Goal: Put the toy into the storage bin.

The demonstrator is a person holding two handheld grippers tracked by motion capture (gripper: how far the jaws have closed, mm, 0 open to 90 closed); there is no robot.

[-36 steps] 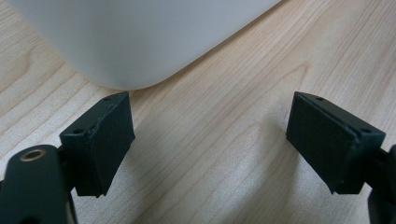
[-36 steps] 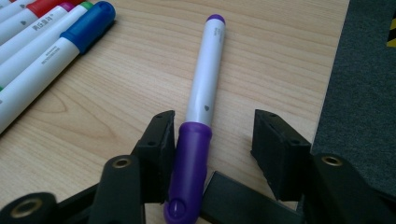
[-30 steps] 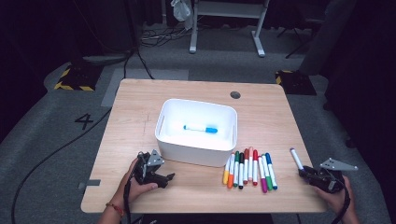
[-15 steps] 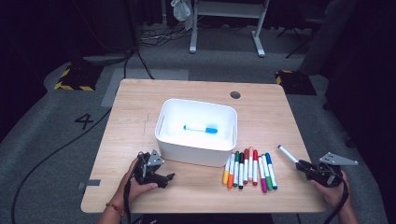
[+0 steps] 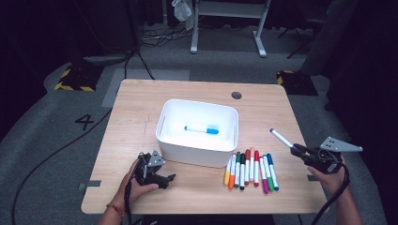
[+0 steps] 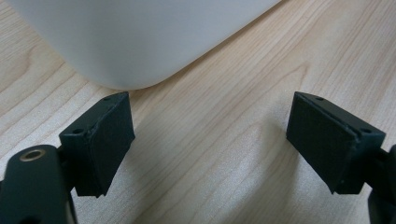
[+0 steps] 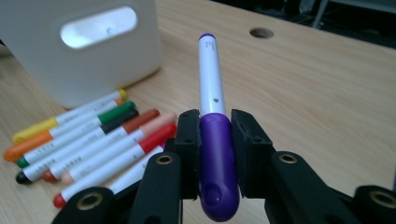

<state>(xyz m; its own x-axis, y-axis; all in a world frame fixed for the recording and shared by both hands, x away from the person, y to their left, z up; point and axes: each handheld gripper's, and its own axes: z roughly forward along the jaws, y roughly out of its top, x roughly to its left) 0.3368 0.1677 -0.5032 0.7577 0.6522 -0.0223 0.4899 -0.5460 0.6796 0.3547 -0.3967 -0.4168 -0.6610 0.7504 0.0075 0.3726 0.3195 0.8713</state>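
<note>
Your right gripper (image 7: 212, 154) is clamped on a purple marker (image 7: 212, 107), the pads pressing on its purple cap end while the white barrel sticks out past the jaws toward the upper middle of the right gripper view. In the high view that gripper (image 5: 300, 152) sits at the right edge of the frame, lifted off the table (image 5: 141, 108), with the marker (image 5: 281, 138) slanting up and to the left over the table's right side.

Your left gripper (image 6: 210, 135) has its jaws wide apart with nothing between them, just bare wood below. In the high view it (image 5: 166, 179) rests low at the lower left of the table, held in your left hand (image 5: 136, 185), just beside the near wall of the white bin (image 5: 197, 152).

The bin stands in the middle of the frame, and a blue marker (image 5: 202, 129) lies flat inside it. A row of markers (image 5: 251, 168) lies side by side on the table at the lower right of the bin, between your two grippers; in the right gripper view the row (image 7: 88, 135) fills the lower left, next to the bin's handle slot (image 7: 98, 25).
</note>
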